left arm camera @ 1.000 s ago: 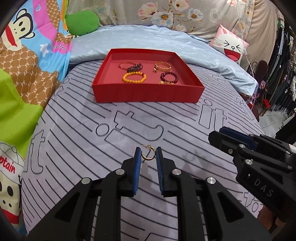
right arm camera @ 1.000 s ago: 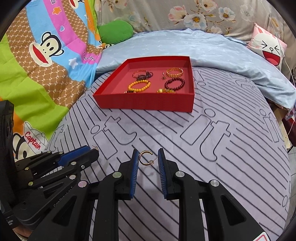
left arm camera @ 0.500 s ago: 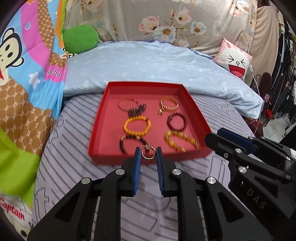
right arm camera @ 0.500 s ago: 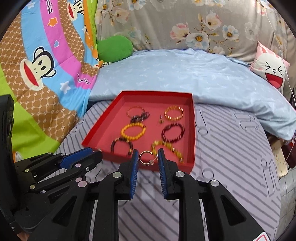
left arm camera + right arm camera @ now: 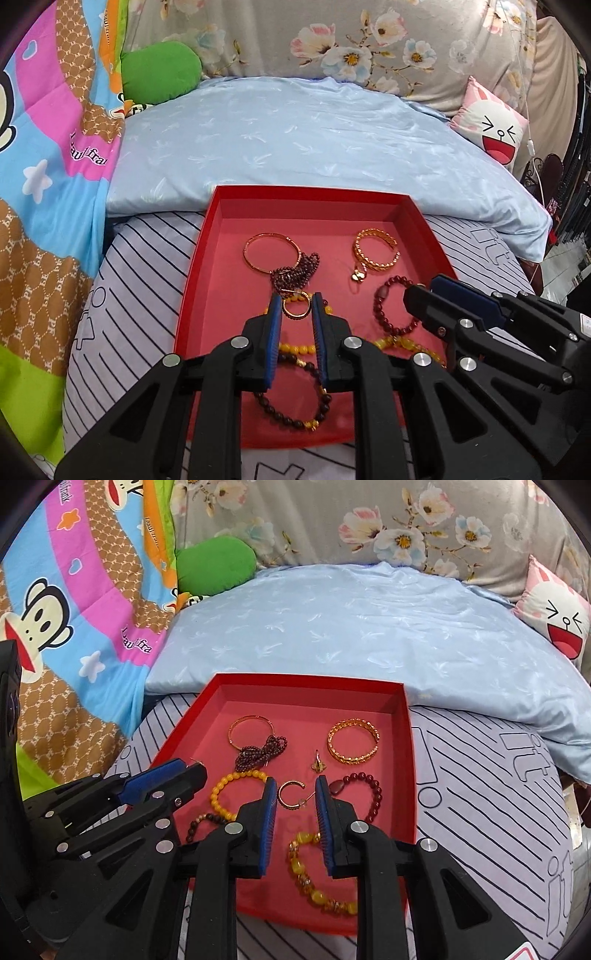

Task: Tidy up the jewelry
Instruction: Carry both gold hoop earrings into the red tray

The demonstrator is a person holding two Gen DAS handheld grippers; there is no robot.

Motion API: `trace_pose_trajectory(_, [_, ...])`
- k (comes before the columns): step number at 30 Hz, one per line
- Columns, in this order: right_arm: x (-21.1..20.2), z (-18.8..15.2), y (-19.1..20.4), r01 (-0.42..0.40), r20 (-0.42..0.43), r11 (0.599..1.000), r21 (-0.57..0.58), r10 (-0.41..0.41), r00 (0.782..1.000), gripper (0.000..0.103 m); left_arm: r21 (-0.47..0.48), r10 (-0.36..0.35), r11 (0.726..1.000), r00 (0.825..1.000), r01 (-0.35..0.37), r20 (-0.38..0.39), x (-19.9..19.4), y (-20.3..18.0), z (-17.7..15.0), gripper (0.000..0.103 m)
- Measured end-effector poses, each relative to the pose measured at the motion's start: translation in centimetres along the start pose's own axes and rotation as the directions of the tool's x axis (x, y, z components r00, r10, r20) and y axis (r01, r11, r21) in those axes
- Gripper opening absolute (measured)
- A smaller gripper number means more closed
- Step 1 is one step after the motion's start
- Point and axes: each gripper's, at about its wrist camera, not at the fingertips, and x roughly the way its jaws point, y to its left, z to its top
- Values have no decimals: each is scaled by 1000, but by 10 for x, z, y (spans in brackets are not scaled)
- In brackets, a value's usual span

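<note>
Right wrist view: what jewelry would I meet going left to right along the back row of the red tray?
Thin gold bangle → small gold charm → wide woven gold bangle. The dark bead bunch overlaps the thin bangle, so I left it out.

We look forward along each gripper's fingers, close above the red tray [image 5: 192,266]. Both views share that tray [image 5: 406,738].

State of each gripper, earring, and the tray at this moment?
Left gripper: shut on a gold hoop, over the tray.
Right gripper: shut on a second hoop, over the tray.
Red tray: open, on the striped sheet, bracelets lying inside.
</note>
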Motion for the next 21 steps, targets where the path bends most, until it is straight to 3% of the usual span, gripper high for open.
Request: trace_pose_trajectory(21, [42,8,0,20,-51,1000,5,-19,999,20,-7,18,1000,999,-18,-47,41,13,7,16])
